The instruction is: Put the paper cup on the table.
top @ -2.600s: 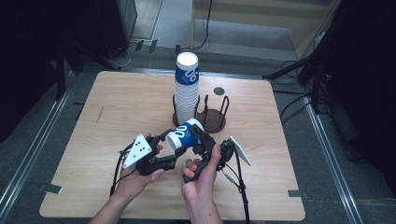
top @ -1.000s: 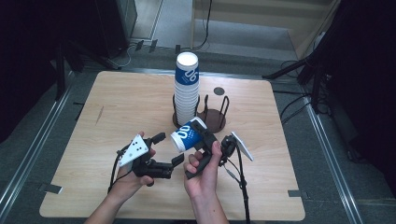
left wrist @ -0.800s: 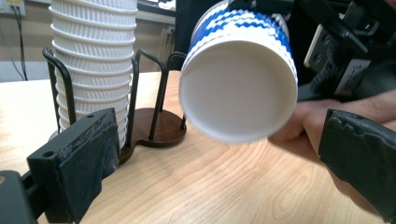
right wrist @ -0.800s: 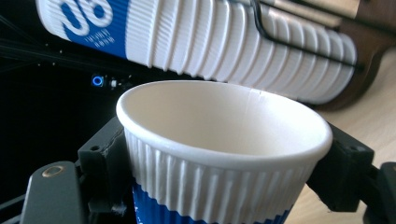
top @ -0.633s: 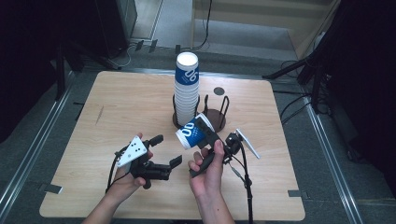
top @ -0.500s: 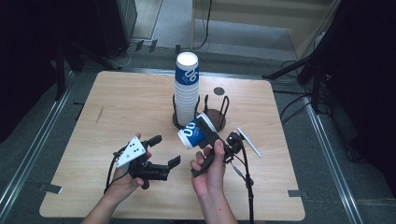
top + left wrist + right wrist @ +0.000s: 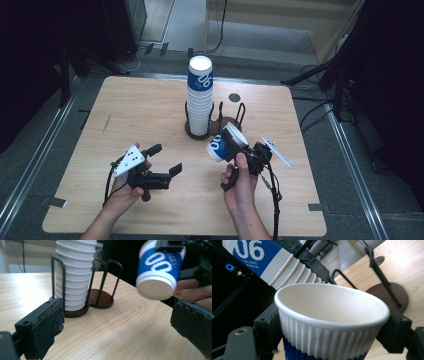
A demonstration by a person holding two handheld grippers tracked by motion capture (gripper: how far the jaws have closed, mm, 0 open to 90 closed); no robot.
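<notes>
Cup (image 7: 226, 144): empty inside, tilted, clamped by right tool (image 7: 240, 150).
Left tool (image 7: 165, 160): jaws apart, gripping nothing.
Holder (image 7: 220, 125): stack of cups (image 7: 199, 100); base seemingly partly hidden.

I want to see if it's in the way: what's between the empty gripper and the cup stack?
Nothing: in the high view, only bare wooden table lies between the open left gripper and the cup stack.

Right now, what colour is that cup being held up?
The cup is blue with white lettering and white ribbed rim, clearest in the left gripper view.

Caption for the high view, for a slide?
Right tool holds a blue-and-white paper cup beside the cup stack; left tool open.
</notes>
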